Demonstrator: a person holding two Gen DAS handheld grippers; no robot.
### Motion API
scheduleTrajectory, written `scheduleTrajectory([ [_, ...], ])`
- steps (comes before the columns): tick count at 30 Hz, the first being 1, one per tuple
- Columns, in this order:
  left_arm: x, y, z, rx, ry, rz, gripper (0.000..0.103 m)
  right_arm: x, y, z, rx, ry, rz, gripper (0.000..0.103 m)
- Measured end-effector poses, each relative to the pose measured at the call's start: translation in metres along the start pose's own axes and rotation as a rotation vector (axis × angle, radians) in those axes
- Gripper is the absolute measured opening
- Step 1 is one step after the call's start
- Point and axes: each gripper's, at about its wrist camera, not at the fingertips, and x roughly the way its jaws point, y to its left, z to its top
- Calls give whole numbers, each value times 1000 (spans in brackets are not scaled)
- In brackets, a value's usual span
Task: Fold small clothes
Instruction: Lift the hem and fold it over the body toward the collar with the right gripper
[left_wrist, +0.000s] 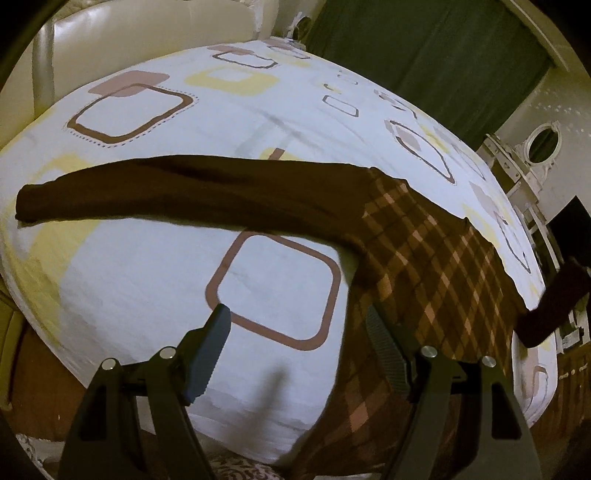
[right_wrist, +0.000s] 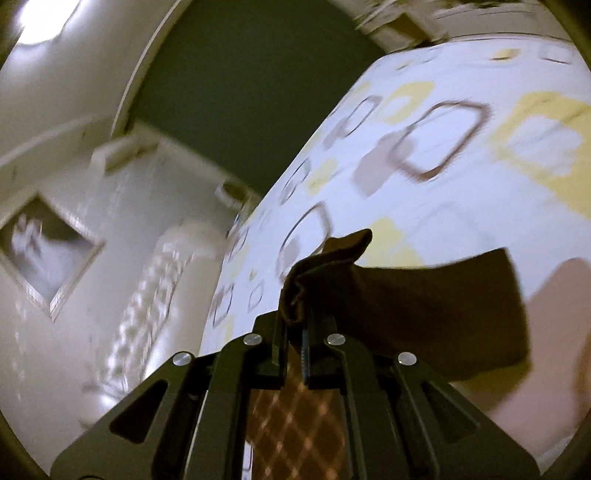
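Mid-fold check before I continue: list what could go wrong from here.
1. The right hand-held gripper pinches only a small bunch of sleeve cuff; it may slip out.
2. The left hand-held gripper is open, so pulling could drag the plaid sweater across the bedsheet.

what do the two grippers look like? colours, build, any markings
Both match: the left gripper and right gripper have black angular linkage arms with cut-out slots and round silver pivot pins. The left's fingers carry dark ribbed pads, one looking bluish. No cables, labels or sleeves show in either view.
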Motion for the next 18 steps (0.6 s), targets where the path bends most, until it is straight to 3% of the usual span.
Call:
scheduleTrajectory([
  [8,-12,20,5,-50,-23,-11,75,117,77,-86,-111,228,57,5],
  [18,-10,36,8,-104,-14,-29,75,209,130,-210,-227,469,47,5],
])
